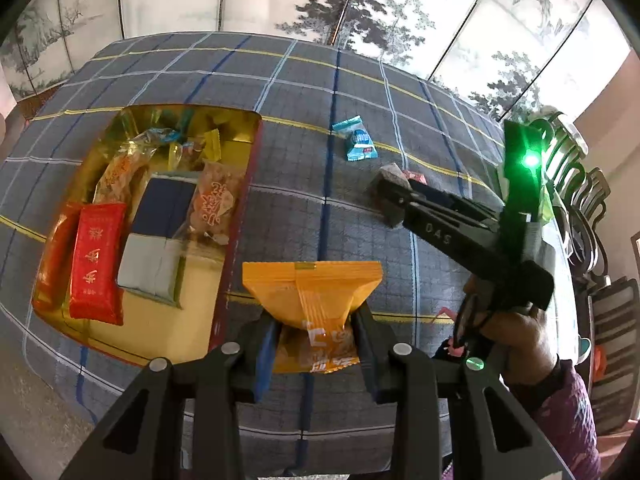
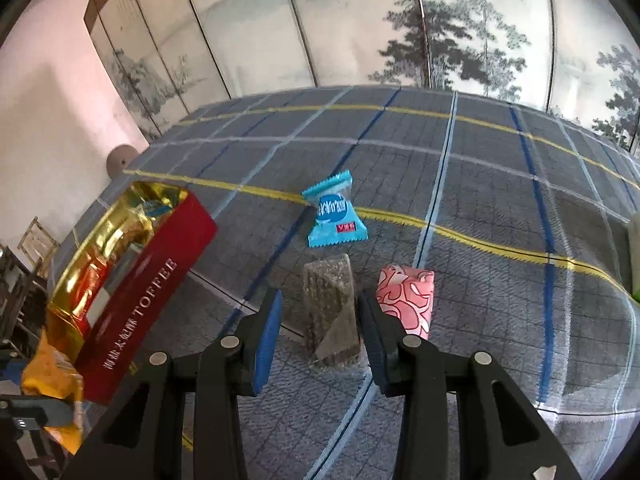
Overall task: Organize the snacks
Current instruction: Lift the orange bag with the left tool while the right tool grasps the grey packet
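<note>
My left gripper (image 1: 314,334) is shut on an orange snack packet (image 1: 314,300), held just right of the red-and-gold toffee box (image 1: 236,216), which holds several snacks. My right gripper (image 2: 320,316) is open, its fingers on either side of a clear-wrapped brown bar (image 2: 330,312) lying on the checked cloth. A pink patterned sweet (image 2: 406,300) lies just right of the bar, and a blue sweet packet (image 2: 334,216) lies beyond it. In the left wrist view the right gripper (image 1: 390,196) is over the bar, with the blue packet (image 1: 358,140) behind it.
The toffee box (image 2: 144,292) stands at the left in the right wrist view, with the orange packet (image 2: 52,384) below it. A checked cloth (image 2: 480,184) covers the table. A painted screen (image 2: 360,20) stands behind. Dark chairs (image 1: 592,208) stand at the right.
</note>
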Tool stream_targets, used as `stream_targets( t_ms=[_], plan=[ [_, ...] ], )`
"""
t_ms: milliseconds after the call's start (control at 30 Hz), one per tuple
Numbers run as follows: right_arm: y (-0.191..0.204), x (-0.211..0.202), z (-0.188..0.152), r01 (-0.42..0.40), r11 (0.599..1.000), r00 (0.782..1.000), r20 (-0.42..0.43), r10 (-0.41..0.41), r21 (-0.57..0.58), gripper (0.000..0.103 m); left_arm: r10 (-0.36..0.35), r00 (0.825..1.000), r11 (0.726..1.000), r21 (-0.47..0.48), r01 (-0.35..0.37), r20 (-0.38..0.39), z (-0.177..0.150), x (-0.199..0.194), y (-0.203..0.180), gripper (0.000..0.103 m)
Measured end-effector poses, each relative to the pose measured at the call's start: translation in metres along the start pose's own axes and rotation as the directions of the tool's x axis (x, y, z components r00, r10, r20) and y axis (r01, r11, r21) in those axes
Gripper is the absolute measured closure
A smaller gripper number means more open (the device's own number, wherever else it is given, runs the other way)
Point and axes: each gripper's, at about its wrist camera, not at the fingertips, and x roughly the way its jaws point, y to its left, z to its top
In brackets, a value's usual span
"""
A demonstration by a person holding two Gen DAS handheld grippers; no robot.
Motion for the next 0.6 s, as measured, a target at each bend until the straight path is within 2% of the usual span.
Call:
stream_targets(
  t_ms=[33,100,167,233,333,433,500,600],
  plan=[
    [0.001,0.003,-0.001,0.006,1.0,1.0,-0.007,-0.006,-0.007,0.067,0.0,1.0,1.0,-0.001,0.0,0.002,0.0,0.0,0.0,0.068],
    [0.005,0.009,-0.003,0.043,0.998,0.999,-0.03,-0.044,-0.042,0.078,0.002,1.0,1.0,-0.001,-0.002,0.005,0.0,-0.001,0.002,0.068],
    [0.011,0.007,-0.005,0.063,0.995,0.998,-0.026,-0.065,-0.072,0.079,0.011,1.0,1.0,0.004,-0.011,0.009,0.0,-0.002,0.003,0.068],
    [0.014,-0.002,-0.011,0.053,0.997,0.999,0.002,-0.053,-0.063,0.079,0.017,1.0,1.0,0.003,-0.017,0.013,-0.001,-0.005,0.004,0.068],
    [0.009,-0.026,-0.029,0.011,1.0,0.998,0.057,-0.011,0.009,0.079,0.014,1.0,1.0,-0.007,-0.014,0.028,-0.003,-0.012,0.01,0.068],
    [-0.001,-0.052,-0.049,0.011,0.996,0.992,0.122,-0.021,0.083,0.079,0.028,0.998,1.0,-0.013,-0.027,0.049,-0.005,-0.02,0.018,0.068],
    [-0.015,-0.071,-0.062,0.023,0.989,0.986,0.16,-0.047,0.145,0.079,0.046,0.997,0.999,-0.016,-0.046,0.059,-0.009,-0.025,0.024,0.068],
    [-0.04,-0.087,-0.075,0.076,0.975,0.979,0.172,-0.113,0.209,0.079,0.06,0.996,0.998,-0.024,-0.059,0.066,-0.013,-0.03,0.032,0.068]
  ],
)
